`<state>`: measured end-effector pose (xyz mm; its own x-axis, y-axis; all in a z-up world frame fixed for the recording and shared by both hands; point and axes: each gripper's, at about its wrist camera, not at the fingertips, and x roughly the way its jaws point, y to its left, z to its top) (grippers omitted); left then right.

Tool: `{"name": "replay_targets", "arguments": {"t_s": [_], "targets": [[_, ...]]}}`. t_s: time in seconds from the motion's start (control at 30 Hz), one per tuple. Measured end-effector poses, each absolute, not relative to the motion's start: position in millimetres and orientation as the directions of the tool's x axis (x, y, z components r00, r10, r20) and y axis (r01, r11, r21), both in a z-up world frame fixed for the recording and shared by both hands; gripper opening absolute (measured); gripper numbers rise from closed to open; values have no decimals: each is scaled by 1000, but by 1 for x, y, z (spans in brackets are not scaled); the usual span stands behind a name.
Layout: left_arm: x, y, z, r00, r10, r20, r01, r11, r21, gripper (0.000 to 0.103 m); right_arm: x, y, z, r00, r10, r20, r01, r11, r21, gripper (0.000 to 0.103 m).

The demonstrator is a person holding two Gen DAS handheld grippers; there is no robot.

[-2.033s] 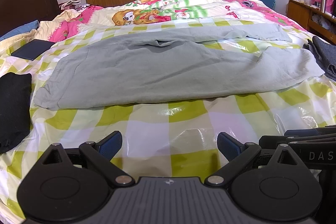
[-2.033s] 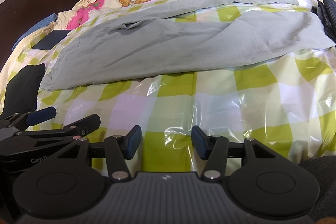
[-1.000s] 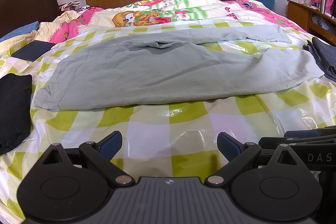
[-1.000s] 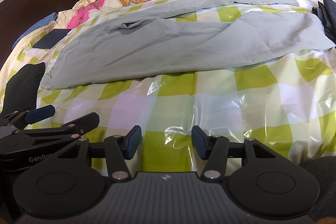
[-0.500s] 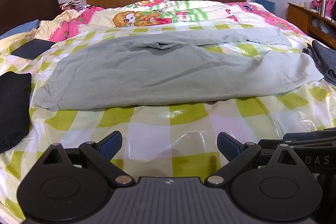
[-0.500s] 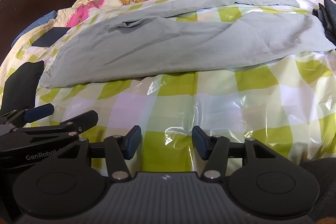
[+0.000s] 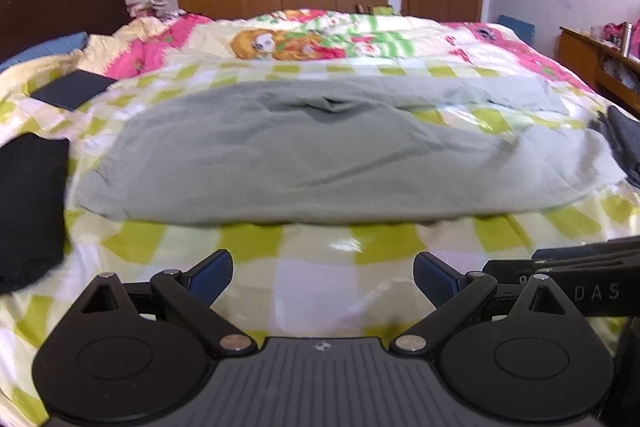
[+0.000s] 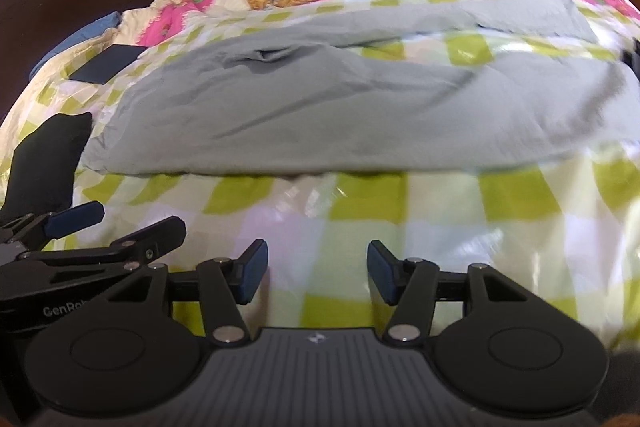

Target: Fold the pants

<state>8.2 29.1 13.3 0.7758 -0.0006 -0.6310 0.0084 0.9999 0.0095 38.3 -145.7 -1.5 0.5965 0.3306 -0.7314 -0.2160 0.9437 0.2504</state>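
Observation:
Grey-green pants lie spread flat across the bed, waist to the left and legs running right; they also show in the right wrist view. My left gripper is open and empty, over the checked sheet short of the pants' near edge. My right gripper is open and empty, also short of the near edge. The two grippers are side by side; the left one shows at the left of the right wrist view.
A shiny green-and-white checked sheet covers the bed. A black folded garment lies at the left, a dark flat item behind it, dark grey clothes at the right edge. A wooden cabinet stands right.
Both grippers have risen and tipped a little and moved slightly toward the pants; both views are motion-blurred. The pants have not moved. Both grippers stay open.

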Motion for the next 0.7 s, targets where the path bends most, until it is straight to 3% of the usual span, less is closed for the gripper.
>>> {"name": "replay_targets", "arguments": {"t_s": [0.27,0.47,0.63,0.7], "targets": [[47,102,11,799,162,-579,-102,986,135,103,95,-80,7,584,390,-712,-379,907,186,62],[102,171,3,797,238,-555,-178,971,160,103,140,-14,-1,541,465,-701,-528,837,148,62],[140,213,-28,732,271,-625,-198,963,185,103,172,35,-27,452,505,-735,-621,770,147,62],[144,228,-41,689,284,-667,-206,959,196,103,177,46,-35,426,513,-745,-632,758,160,67]]}}
